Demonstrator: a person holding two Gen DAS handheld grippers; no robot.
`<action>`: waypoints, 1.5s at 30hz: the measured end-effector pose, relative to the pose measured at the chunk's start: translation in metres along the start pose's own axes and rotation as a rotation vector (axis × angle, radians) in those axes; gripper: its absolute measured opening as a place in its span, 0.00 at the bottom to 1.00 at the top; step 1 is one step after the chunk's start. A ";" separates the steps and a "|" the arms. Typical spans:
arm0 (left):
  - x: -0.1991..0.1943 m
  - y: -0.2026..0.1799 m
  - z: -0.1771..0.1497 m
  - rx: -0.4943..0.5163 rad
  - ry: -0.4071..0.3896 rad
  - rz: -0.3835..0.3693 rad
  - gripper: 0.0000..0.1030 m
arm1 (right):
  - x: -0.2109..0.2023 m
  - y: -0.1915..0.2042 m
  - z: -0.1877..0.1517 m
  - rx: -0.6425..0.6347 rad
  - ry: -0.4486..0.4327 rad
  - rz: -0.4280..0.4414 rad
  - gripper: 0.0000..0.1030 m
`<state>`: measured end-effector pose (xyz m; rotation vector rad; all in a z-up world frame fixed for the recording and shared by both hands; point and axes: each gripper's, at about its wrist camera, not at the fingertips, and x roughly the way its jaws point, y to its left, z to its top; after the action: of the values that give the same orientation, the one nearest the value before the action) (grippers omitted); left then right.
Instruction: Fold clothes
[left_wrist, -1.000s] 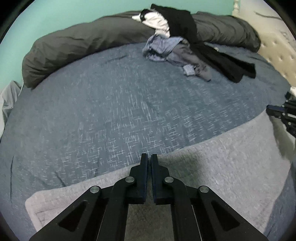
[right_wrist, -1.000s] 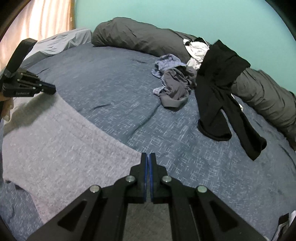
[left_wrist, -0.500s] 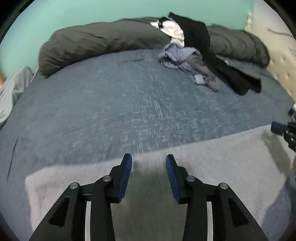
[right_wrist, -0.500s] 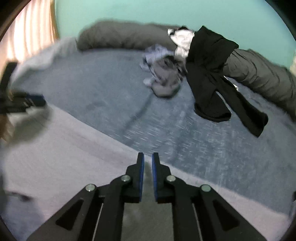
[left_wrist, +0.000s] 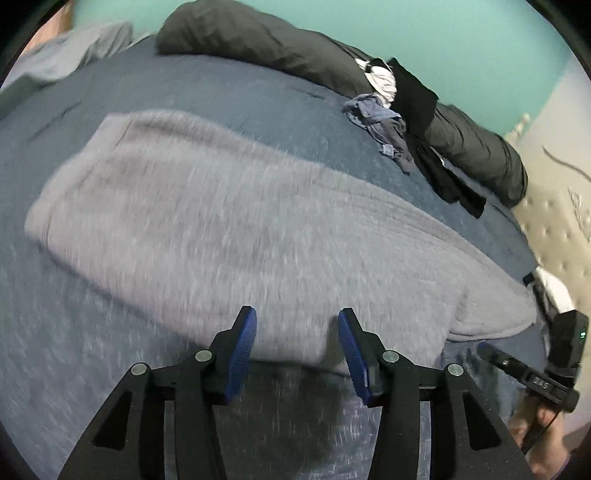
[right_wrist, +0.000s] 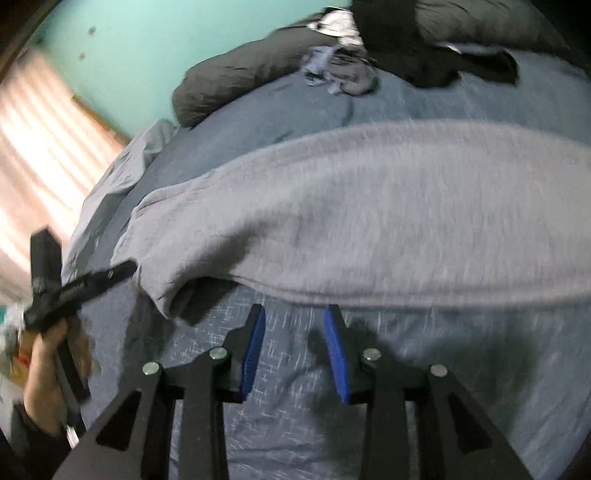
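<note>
Grey garment (left_wrist: 236, 221) flat on bed, just beyond both hand-held grippers, jaws opening, nothing between

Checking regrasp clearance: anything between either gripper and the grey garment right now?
Nothing visible. The left gripper sits at the near edge of the grey garment, its jaws opening, with nothing pinched. The right gripper hangs just short of that hem over bare bedspread, its jaws also opening. The pile of clothes lies far behind.
</note>
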<state>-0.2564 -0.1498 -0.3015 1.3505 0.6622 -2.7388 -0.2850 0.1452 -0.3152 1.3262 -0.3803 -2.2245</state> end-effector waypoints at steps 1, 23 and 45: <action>0.001 0.001 -0.004 -0.013 0.000 -0.014 0.49 | 0.002 -0.003 0.000 0.037 -0.006 0.001 0.35; 0.027 0.022 -0.019 -0.163 0.059 -0.140 0.45 | -0.010 -0.045 0.027 0.290 -0.150 0.065 0.04; -0.011 0.019 -0.007 -0.118 -0.028 -0.070 0.28 | -0.060 -0.106 0.012 0.290 -0.134 -0.037 0.05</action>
<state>-0.2406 -0.1663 -0.3043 1.2856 0.8692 -2.7169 -0.3025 0.2662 -0.3164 1.3370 -0.7573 -2.3633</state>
